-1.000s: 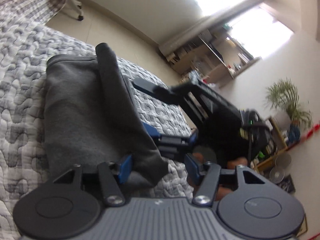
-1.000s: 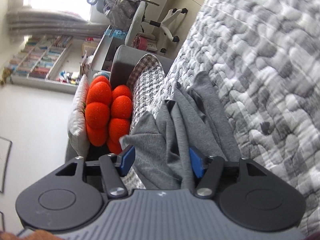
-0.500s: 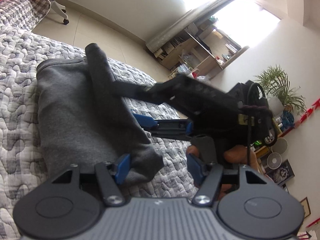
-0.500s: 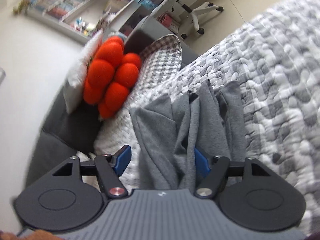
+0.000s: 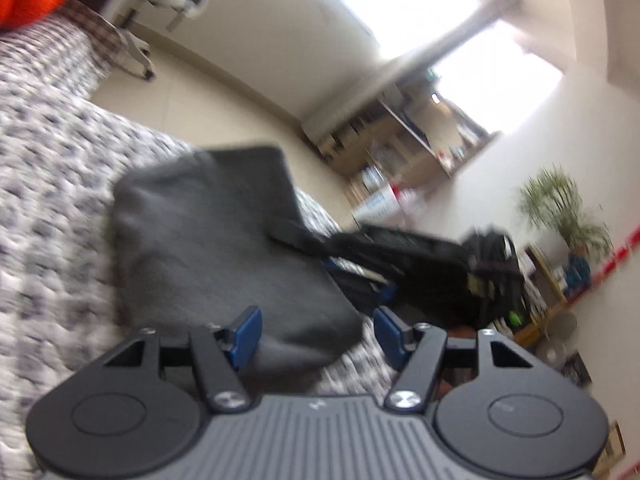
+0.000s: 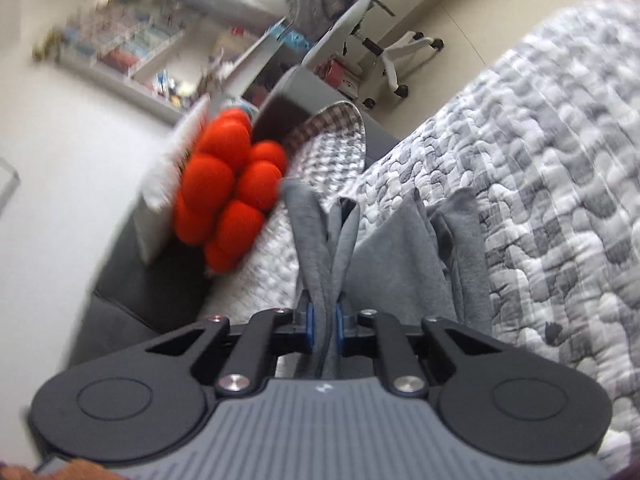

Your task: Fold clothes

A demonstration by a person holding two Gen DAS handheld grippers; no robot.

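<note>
Folded dark grey garment (image 5: 208, 248) lying on the grey-and-white quilted bedspread (image 5: 52, 216), seen blurred from the left wrist. Left gripper (image 5: 316, 332) spread wide, blue pads (image 5: 246, 330) apart, near corner of the garment lying between them, no squeeze visible. Right gripper (image 5: 380, 252) reaching in from the right of that view, its dark finger lying on the garment's right side.

From the right wrist: right gripper (image 6: 323, 326) clamped on gathered layers of the grey fabric (image 6: 320, 248), blue pads (image 6: 309, 326) pressed against the cloth on both sides. Further folds of the same garment spreading to the right of the pinch, resting on the bedspread (image 6: 560, 184). Orange ball-cluster cushion (image 6: 228, 188) at the far left, against a white pillow (image 6: 160, 184) and a dark grey headboard (image 6: 132, 280). Checked pillow (image 6: 332, 140) just right of the cushion. White office chair (image 6: 384, 52) on the floor beyond the bed.

Potted plant (image 5: 568, 216) and wooden shelving (image 5: 400, 160) far right in the left wrist view.
</note>
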